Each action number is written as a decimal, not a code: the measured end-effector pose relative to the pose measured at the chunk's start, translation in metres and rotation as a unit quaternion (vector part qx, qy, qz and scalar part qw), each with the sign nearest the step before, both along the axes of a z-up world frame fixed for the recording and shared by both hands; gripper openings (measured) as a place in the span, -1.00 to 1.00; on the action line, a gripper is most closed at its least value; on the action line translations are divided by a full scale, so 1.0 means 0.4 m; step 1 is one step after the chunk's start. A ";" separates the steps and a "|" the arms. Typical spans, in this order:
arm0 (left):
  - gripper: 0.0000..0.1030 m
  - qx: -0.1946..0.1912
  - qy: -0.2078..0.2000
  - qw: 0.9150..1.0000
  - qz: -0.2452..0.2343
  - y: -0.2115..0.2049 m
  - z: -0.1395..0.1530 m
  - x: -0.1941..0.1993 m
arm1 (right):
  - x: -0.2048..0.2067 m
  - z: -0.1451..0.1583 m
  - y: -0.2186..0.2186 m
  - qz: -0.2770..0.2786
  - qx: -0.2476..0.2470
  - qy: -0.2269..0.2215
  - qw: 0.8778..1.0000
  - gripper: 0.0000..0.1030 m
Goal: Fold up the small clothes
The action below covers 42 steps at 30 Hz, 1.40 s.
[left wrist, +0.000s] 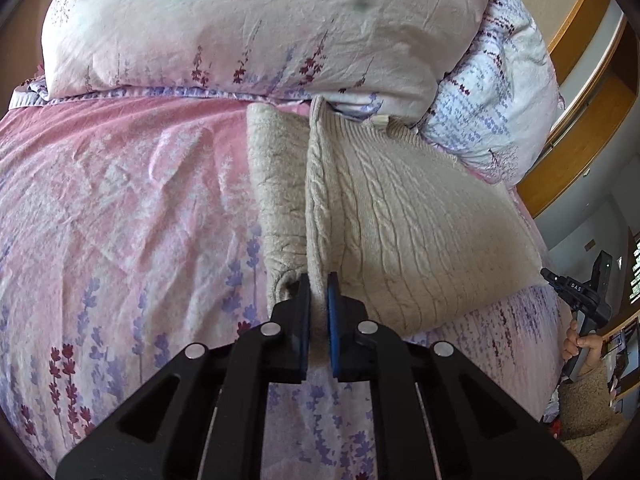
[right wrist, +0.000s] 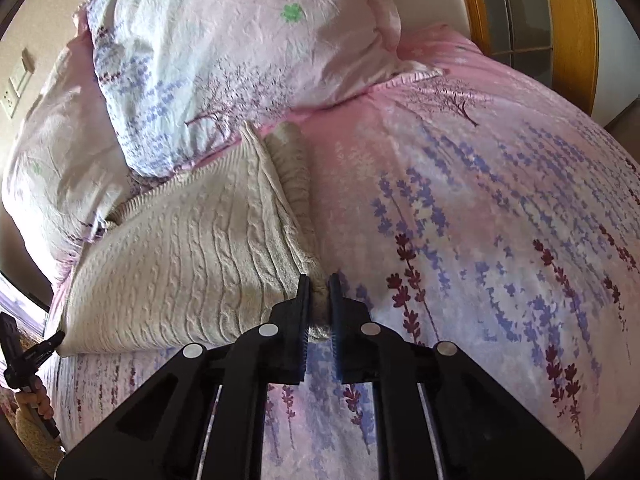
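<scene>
- The sweater (left wrist: 400, 216), a cream cable-knit one, lies on the bed (left wrist: 120, 200), which has a pink cover printed with purple flowers.
- The far end of the sweater reaches the foot of the pillows (left wrist: 240, 28), which are pale and flowered and stacked at the head of the bed.
- Part of the sweater is raised off the cover in a taut sheet between the two grippers; beside it a fuzzier folded strip rests flat on the cover.
- The left gripper (left wrist: 319, 300) pinches the near left corner of the sweater, its jaws clenched on the knit edge that runs up between the blue pads.
- The right gripper (right wrist: 319, 304) grips the near right corner of the sweater, its jaws also clenched on a bunched fold of knit.
- In the left wrist view, a hand (left wrist: 580, 344) in a fuzzy tan sleeve holds the right gripper's handle, just past the right edge of the sweater.
</scene>
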<state>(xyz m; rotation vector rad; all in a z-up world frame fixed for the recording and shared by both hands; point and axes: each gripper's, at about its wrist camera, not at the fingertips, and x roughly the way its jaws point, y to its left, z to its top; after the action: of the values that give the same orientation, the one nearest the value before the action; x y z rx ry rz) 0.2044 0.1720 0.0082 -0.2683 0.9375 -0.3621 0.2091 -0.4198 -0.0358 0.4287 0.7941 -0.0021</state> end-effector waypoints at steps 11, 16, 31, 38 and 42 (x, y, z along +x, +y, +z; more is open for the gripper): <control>0.01 0.065 -0.093 0.990 0.081 -0.021 0.117 -0.017 | 0.024 0.130 0.102 0.037 -0.068 -0.055 0.995 -0.11; 0.06 0.071 -0.098 0.993 0.015 -0.149 0.119 0.020 | 0.094 0.101 0.201 0.080 -0.070 -0.025 0.994 -0.12; 0.12 0.075 -0.052 0.996 -0.001 -0.199 0.033 0.079 | 0.165 0.036 0.332 0.120 -0.155 0.022 0.980 -0.02; 0.13 -0.013 -0.053 0.998 0.043 -0.110 0.087 0.055 | 0.158 0.049 0.317 0.110 -0.140 0.029 0.984 0.00; 0.17 -0.049 -0.036 0.993 0.099 -0.008 0.100 0.071 | 0.148 0.071 0.343 0.111 -0.146 0.017 0.983 0.05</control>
<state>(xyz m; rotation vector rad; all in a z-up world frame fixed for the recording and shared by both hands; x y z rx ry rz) 0.2329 0.1688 0.0481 -0.4327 0.8156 -0.2340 0.2684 -0.2827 -0.0076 0.0606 0.8576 0.0811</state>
